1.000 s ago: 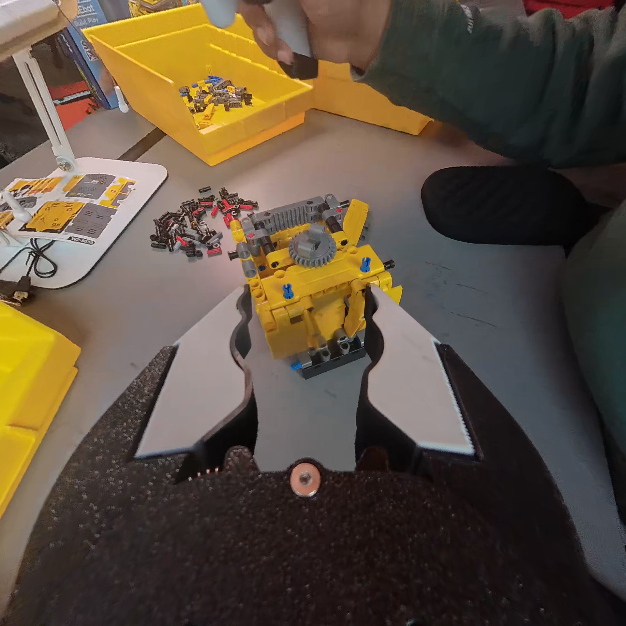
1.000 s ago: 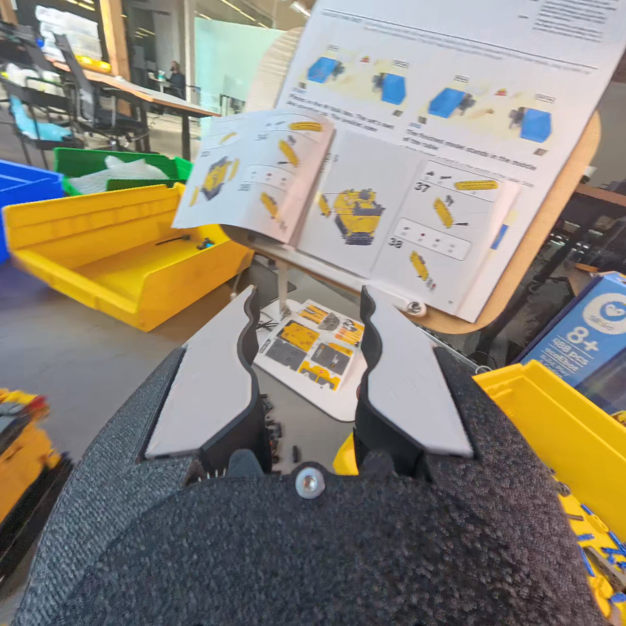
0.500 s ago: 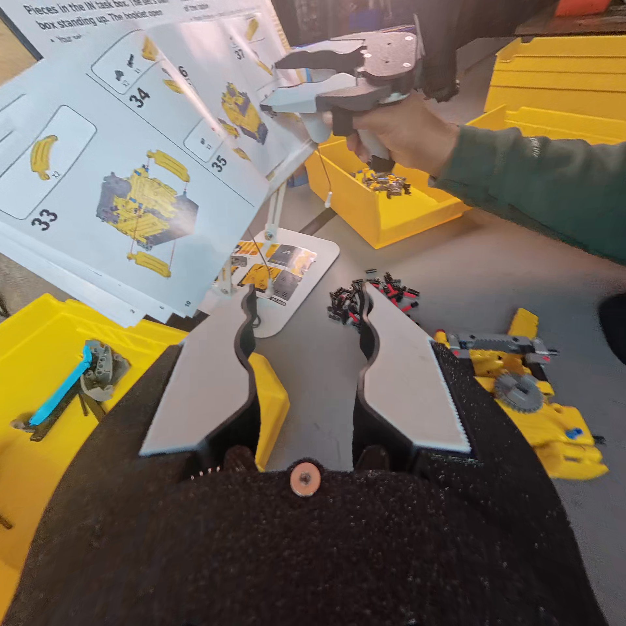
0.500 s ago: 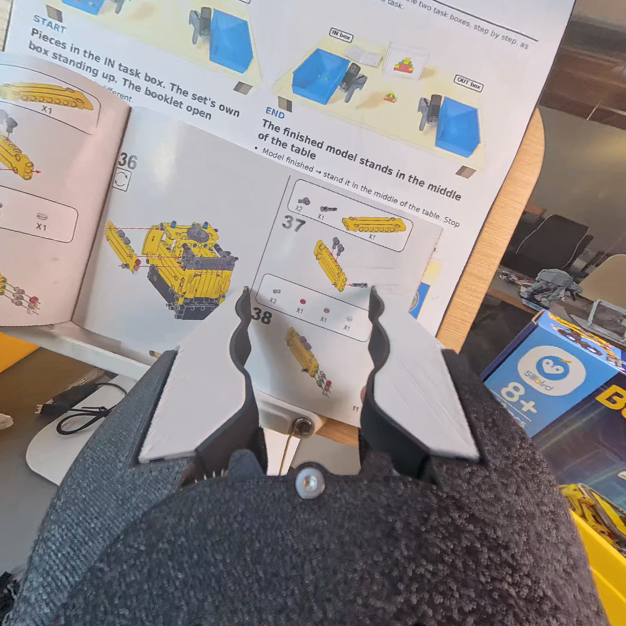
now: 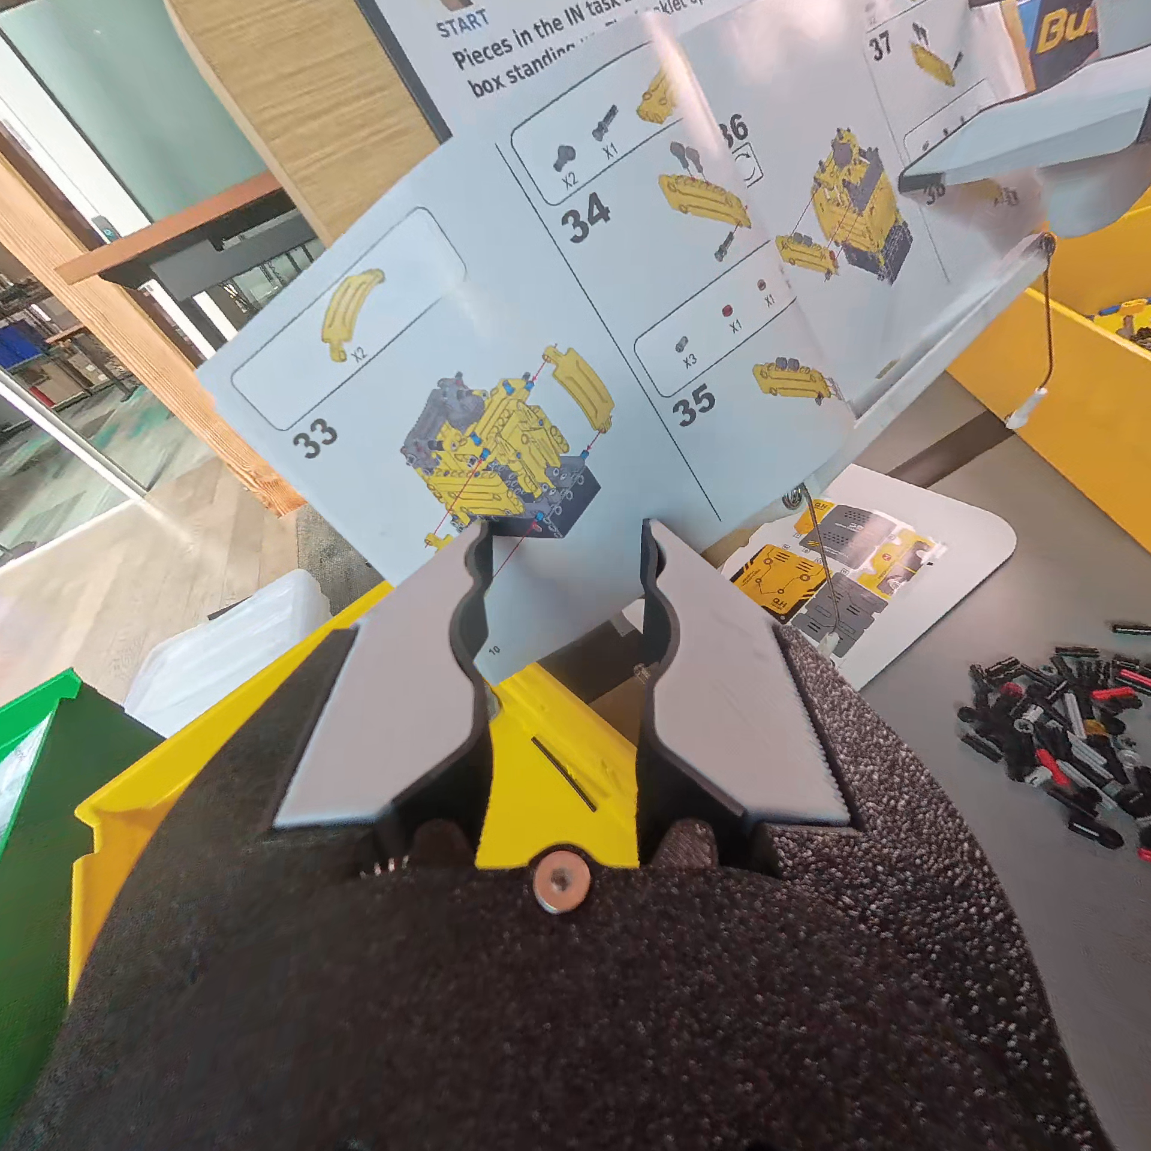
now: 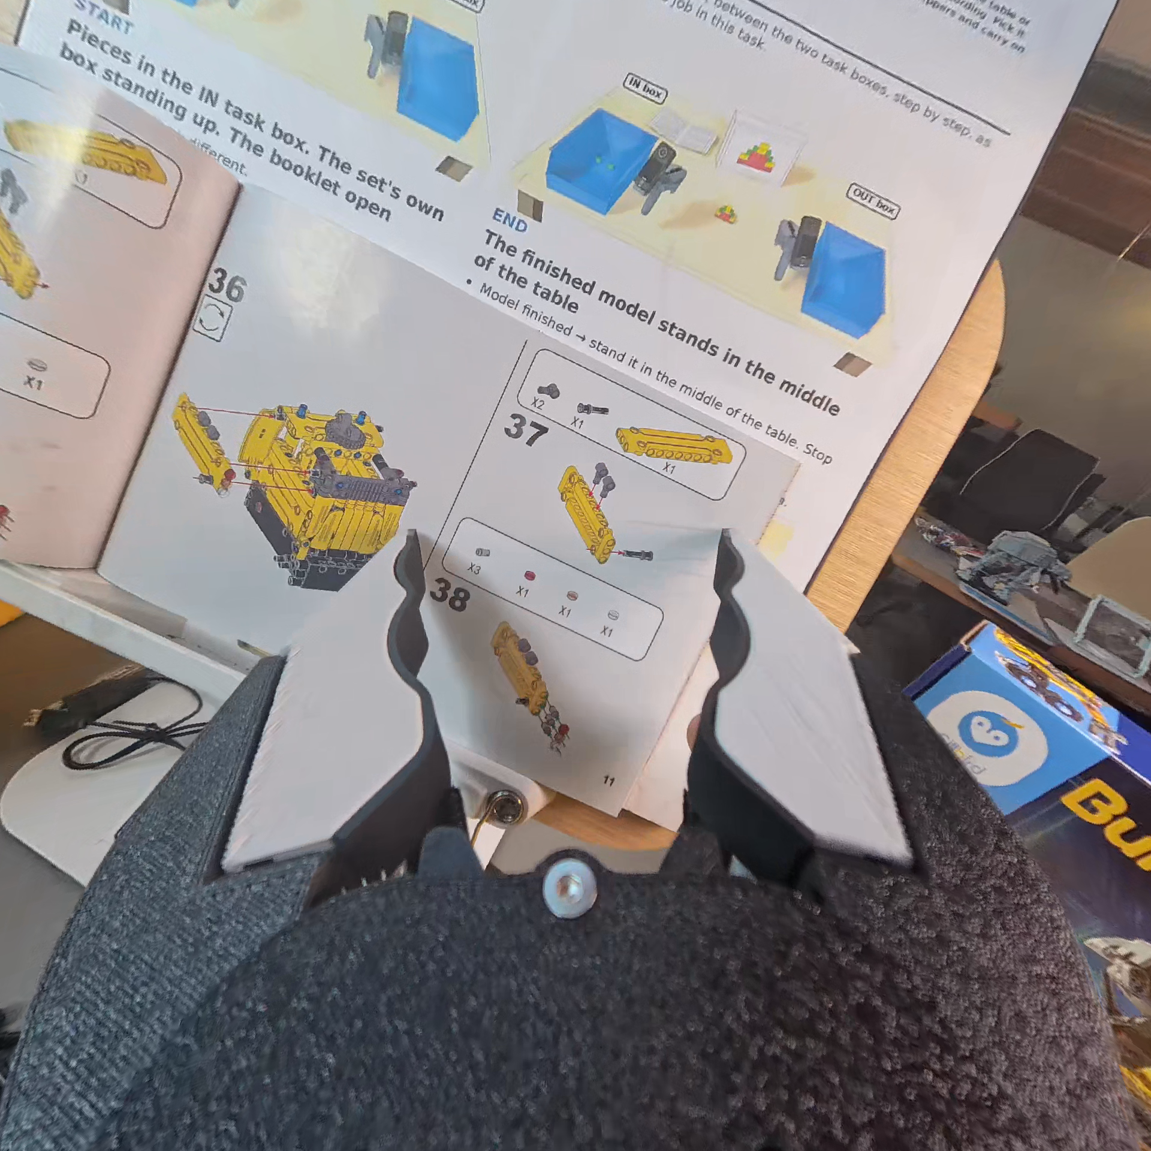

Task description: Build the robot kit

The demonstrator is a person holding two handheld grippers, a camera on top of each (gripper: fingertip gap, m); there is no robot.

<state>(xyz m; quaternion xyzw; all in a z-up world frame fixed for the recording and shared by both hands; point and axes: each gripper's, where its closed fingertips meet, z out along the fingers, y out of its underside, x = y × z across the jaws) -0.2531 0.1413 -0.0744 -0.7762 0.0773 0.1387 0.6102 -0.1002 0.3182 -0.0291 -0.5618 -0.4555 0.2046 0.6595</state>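
An open instruction booklet [image 5: 498, 311] stands on a wooden easel board. My left gripper [image 5: 563, 535] is open in front of its left page, and the page's lower corner hangs between the jaws without being pinched. Below it is a yellow bin [image 5: 542, 778] with a thin black rod [image 5: 563, 774]. My right gripper [image 6: 567, 542] is open wide and empty, close before the booklet's right page [image 6: 374, 374]. A grey finger of the right gripper [image 5: 1027, 143] shows at the top right of the left wrist view.
A printed sheet [image 6: 685, 187] backs the booklet on the wooden board [image 6: 934, 436]. A pile of small pins [image 5: 1059, 716] lies on the grey table beside the white stand base [image 5: 872, 560]. There is a blue box [image 6: 1027, 747], a cable [image 6: 124, 735], a green bin [image 5: 31, 747] and another yellow bin [image 5: 1090, 436].
My left gripper left the yellow model, swung up to the booklet's left page, and its jaws narrowed a little. My right gripper moved closer to the right page and opened wider.
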